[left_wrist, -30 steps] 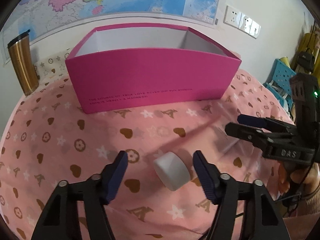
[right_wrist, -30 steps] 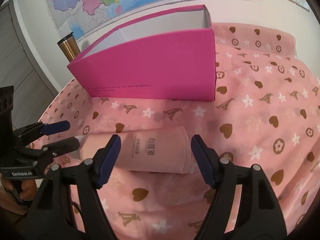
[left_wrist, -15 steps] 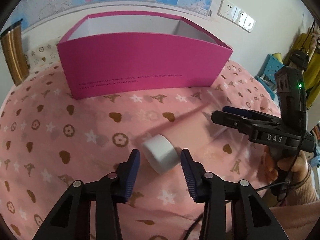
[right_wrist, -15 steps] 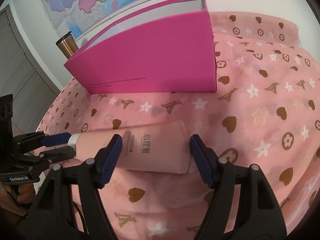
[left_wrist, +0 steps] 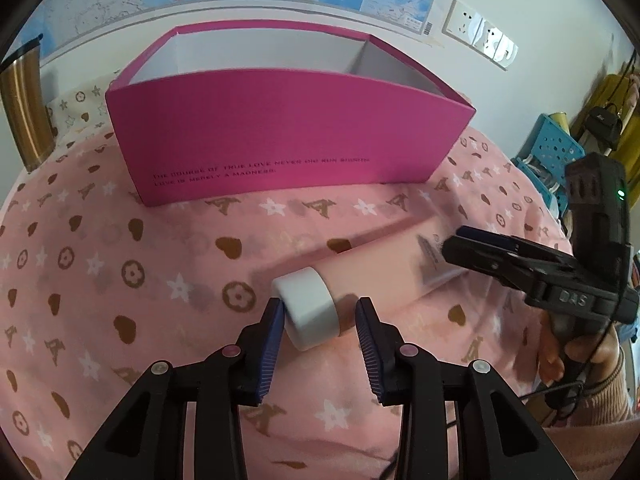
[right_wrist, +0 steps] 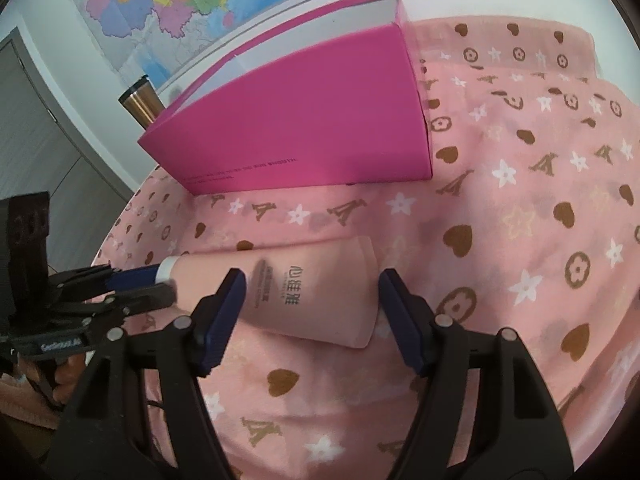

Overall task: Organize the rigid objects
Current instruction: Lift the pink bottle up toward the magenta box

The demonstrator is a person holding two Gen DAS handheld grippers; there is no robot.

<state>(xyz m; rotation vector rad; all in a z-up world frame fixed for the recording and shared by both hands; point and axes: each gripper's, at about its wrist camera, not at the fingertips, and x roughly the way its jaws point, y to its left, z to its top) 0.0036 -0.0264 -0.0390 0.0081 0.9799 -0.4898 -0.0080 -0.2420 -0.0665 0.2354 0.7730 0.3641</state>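
Observation:
A pink cosmetic tube (right_wrist: 308, 292) with a white cap (left_wrist: 308, 314) lies on the pink patterned cloth in front of a magenta box (left_wrist: 280, 136). My left gripper (left_wrist: 320, 312) has its jaws narrowed around the cap; the left pad touches it and a small gap shows at the right pad. My right gripper (right_wrist: 312, 284) is open, its fingers on either side of the tube's flat end. The tube also shows in the left wrist view (left_wrist: 384, 264). The box also shows in the right wrist view (right_wrist: 304, 120), open at the top; its inside floor is hidden.
A gold metal tumbler (left_wrist: 22, 108) stands to the left of the box, also seen in the right wrist view (right_wrist: 140, 100). A blue perforated basket (left_wrist: 554, 152) sits off the table's right side. A map and wall sockets (left_wrist: 480, 38) are behind.
My left gripper has narrowed its jaws from wide open to nearly on the white cap. The right gripper has moved in around the tube's flat end and stays open.

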